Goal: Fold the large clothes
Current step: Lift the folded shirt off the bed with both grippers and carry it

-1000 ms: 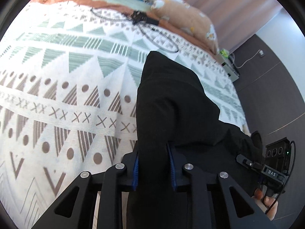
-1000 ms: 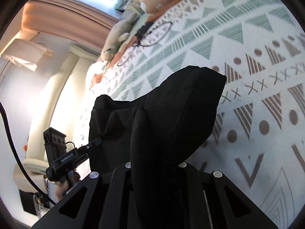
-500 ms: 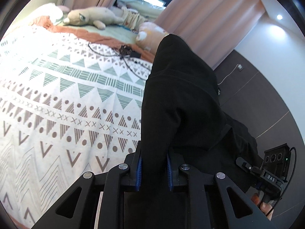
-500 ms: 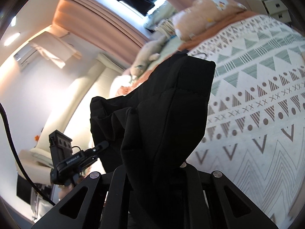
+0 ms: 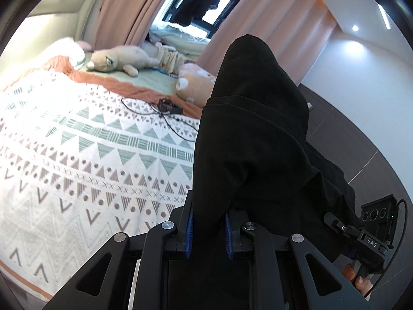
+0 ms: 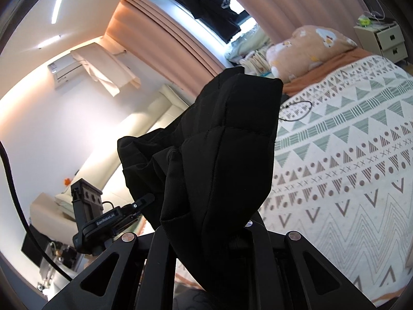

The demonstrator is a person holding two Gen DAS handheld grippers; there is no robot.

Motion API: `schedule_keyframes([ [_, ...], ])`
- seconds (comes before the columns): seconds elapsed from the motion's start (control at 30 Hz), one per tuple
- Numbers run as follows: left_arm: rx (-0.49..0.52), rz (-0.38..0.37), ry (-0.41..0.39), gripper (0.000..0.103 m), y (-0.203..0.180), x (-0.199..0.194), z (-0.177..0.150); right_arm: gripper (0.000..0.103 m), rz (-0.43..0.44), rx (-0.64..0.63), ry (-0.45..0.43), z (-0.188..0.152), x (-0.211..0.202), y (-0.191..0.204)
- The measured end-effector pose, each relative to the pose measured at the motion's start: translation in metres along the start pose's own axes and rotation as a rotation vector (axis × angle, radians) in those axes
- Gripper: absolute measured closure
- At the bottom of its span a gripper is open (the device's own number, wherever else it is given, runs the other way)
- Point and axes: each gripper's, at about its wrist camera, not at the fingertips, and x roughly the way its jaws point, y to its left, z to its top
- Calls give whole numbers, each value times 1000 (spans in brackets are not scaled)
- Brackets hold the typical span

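the left claw [image 5: 208, 228] is clamped on a fold of the bulky black fabric garment [image 5: 253, 139], blue pads [image 5: 189, 230] pressing it. the right claw [image 6: 206, 235] is clamped on the same garment [image 6: 227, 139], which hangs above the bed's white geometric-patterned blanket [image 5: 77, 160], plush toy [image 5: 116, 60] beyond.

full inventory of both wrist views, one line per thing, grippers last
garment: 1, black, held up in both grippers over the bed
bedspread: 1, white with green and brown patterns, on the bed
plush animal: 1, beige, far end of the bed
pillow: 1, peach, head of the bed
cable: 1, black, on the bedspread
curtains: pink, at the window
nightstand: 1, cream, beside the bed
left gripper: black, blue pads, shut on the garment
right gripper: black, shut on the garment
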Motion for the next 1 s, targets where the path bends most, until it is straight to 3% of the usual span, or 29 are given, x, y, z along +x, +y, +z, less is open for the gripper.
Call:
schedule_keyframes([
  [0.5,4,-12,-29,84,53,-25,51,90,-9,35,-56,-5,51,52],
  [0.77,-25,-1,-51,85,119,-34,85,90,-8,-7,-31,-5,118,96],
  [1.0,-79,55,-97,85,194,-64,110,90,44,-60,44,-8,202,146],
])
